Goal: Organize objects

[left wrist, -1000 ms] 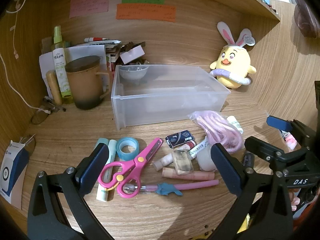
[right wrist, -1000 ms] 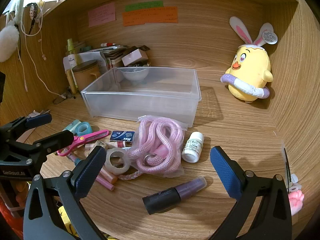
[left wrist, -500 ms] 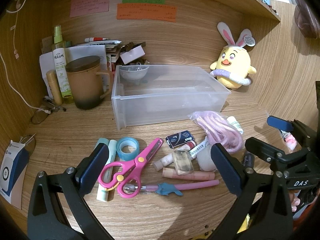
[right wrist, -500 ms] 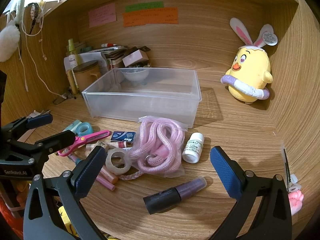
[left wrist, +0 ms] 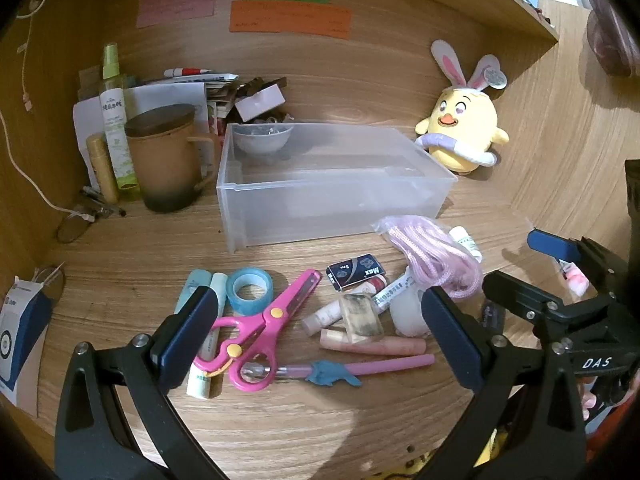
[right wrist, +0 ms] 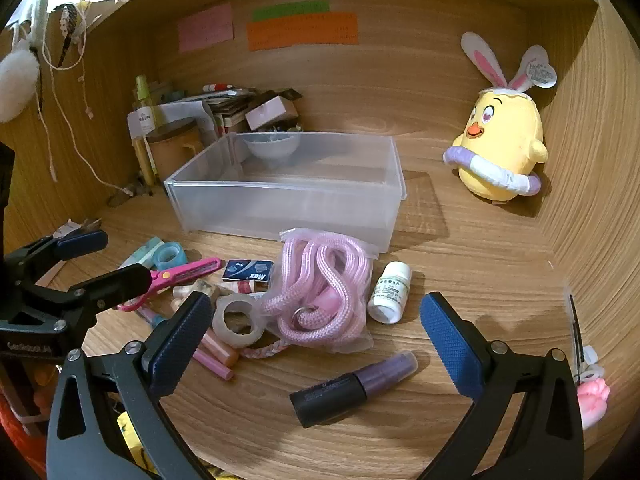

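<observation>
A clear plastic bin point(left wrist: 332, 196) point(right wrist: 288, 196) stands at the back of the desk, empty. In front of it lies a scatter: pink scissors point(left wrist: 260, 328), blue tape roll point(left wrist: 250, 290), pink pen point(left wrist: 360, 368), a small dark "Max" box point(left wrist: 355, 271), a bagged pink rope point(right wrist: 320, 296), white bottle point(right wrist: 390, 292), clear tape ring point(right wrist: 238, 320) and a dark purple tube point(right wrist: 356, 386). My left gripper point(left wrist: 320, 340) is open and empty above the scissors and tubes. My right gripper point(right wrist: 316, 340) is open and empty above the rope and purple tube.
A yellow bunny-eared chick plush point(right wrist: 500, 148) sits back right by the side wall. A brown lidded mug point(left wrist: 166, 160), spray bottle point(left wrist: 114, 116), papers and a small bowl point(left wrist: 262, 138) crowd the back left. Glasses point(left wrist: 80, 220) lie left. A pink charm point(right wrist: 592, 396) lies far right.
Both views have shifted very slightly; the objects on the desk have not moved and both grippers stay open.
</observation>
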Action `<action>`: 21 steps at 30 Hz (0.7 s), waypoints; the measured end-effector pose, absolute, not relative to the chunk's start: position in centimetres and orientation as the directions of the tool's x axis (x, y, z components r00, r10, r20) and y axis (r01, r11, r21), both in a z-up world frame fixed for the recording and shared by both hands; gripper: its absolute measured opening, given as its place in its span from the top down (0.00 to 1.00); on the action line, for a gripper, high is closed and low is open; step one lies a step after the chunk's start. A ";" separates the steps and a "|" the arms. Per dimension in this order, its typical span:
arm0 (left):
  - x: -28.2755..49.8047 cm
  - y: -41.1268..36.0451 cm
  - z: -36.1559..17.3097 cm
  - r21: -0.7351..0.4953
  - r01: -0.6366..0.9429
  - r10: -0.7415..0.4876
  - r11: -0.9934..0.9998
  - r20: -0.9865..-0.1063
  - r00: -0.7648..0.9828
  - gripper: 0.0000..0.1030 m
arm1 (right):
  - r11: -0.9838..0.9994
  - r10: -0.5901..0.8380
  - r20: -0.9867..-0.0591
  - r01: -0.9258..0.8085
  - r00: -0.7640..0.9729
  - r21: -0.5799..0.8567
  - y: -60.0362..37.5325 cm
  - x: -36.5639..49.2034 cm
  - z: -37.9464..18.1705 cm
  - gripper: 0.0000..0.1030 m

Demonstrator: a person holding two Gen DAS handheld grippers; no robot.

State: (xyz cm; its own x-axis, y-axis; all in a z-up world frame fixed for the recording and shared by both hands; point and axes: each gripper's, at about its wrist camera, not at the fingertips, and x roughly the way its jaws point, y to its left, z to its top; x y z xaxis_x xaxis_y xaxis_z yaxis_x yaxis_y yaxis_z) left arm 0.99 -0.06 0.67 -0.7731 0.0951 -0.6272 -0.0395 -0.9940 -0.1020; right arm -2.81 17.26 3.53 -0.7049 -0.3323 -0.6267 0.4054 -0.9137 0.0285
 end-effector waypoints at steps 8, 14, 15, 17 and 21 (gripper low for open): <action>1.3 -1.4 0.5 -0.116 -0.017 0.086 -0.993 -0.621 -0.779 0.00 | -0.922 -0.309 -0.646 0.387 -0.698 0.022 17.4 -3.3 3.2 0.00; 1.5 -4.4 0.6 -0.097 0.053 0.020 -0.994 -0.630 -0.777 0.13 | -0.942 -0.240 -0.662 0.335 -0.710 -0.018 18.0 -3.5 3.2 0.00; 1.4 -4.9 0.5 -0.093 0.064 0.010 -0.994 -0.634 -0.774 0.14 | -0.946 -0.226 -0.665 0.322 -0.712 -0.024 18.2 -3.6 3.1 0.00; 0.9 -6.0 0.0 -0.088 0.087 -0.009 -0.992 -0.651 -0.759 0.19 | -0.954 -0.204 -0.673 0.298 -0.711 -0.025 18.7 -3.8 2.9 0.00; -0.2 -7.9 -1.2 -0.101 0.112 -0.010 -0.989 -0.700 -0.714 0.35 | -0.967 -0.206 -0.703 0.252 -0.681 0.039 20.0 -4.3 2.1 0.01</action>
State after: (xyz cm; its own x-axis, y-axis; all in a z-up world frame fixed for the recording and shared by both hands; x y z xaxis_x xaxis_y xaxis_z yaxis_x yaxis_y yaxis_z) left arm -0.18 -7.91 -1.17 -0.7142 -0.0098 -0.6998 0.1122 -0.9886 -0.1006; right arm -4.32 19.99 2.06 -0.6808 -0.2058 -0.7029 0.2516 -0.9670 0.0393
